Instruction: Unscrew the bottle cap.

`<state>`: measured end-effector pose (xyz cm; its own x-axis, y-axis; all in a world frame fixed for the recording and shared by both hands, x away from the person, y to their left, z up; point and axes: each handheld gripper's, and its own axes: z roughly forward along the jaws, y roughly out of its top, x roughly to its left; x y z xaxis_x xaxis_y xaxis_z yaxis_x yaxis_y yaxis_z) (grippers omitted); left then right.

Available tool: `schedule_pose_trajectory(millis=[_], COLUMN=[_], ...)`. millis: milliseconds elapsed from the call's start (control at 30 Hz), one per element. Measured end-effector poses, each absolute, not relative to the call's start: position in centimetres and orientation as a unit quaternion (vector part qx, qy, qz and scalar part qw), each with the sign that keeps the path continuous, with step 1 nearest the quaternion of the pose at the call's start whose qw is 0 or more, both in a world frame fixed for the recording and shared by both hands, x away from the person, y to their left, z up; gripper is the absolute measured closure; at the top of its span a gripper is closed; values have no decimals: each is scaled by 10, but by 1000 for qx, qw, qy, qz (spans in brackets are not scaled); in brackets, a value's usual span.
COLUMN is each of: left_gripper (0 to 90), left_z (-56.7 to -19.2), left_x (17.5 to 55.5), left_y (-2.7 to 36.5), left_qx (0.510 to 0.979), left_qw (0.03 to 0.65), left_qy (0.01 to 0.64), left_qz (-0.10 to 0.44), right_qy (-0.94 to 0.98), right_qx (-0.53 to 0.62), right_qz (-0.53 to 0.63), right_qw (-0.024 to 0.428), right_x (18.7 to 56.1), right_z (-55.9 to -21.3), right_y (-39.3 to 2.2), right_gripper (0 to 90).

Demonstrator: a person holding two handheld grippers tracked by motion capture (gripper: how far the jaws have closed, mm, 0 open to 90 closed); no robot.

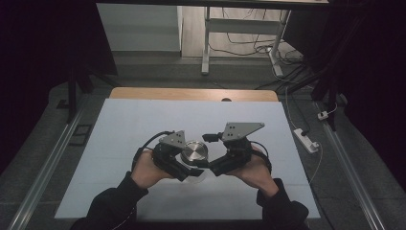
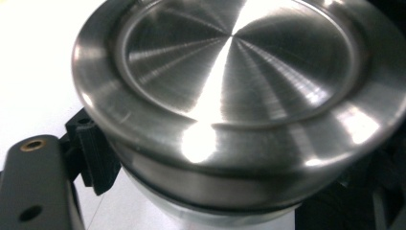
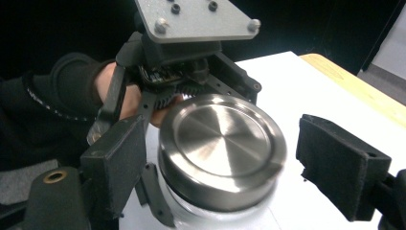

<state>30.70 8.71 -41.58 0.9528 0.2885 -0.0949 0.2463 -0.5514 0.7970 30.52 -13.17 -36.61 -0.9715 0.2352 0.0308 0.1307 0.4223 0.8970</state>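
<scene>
The left gripper (image 1: pixel 191 168) clamps a clear jar below its steel lid (image 1: pixel 194 150), near the tabletop's (image 1: pixel 143 120) front edge. The right gripper (image 3: pixel 230 158) straddles the lid, jaws apart.

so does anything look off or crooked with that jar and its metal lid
Nothing stands out. The metal lid sits level on the clear jar, which stands upright on the white table. No spill or damage shows.

Legible text, labels, brands, numbers, signs: none. The lid (image 3: pixel 222 143), grippers and table (image 1: pixel 143 120) carry no readable marking.
</scene>
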Motion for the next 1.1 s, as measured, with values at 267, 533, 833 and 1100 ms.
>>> schedule_pose_trajectory(millis=[267, 533, 833, 1100], left_gripper=[157, 157, 157, 156], left_z=[-419, -411, -415, -416], left_x=[302, 300, 302, 291], left_y=[77, 80, 83, 74], left_qx=[891, 883, 885, 880], left_qw=[432, 444, 453, 471], left_qy=[136, 148, 106, -16], left_qz=[29, 42, 6, -67], right_qy=[855, 850, 866, 851], right_qx=[101, 133, 110, -44], right_qz=[507, 501, 483, 518], right_qw=[50, 90, 68, -72], right_x=[294, 297, 298, 303], right_z=[-372, -369, -374, -377], right_y=[-112, -119, -116, -133], right_gripper=[247, 140, 177, 174])
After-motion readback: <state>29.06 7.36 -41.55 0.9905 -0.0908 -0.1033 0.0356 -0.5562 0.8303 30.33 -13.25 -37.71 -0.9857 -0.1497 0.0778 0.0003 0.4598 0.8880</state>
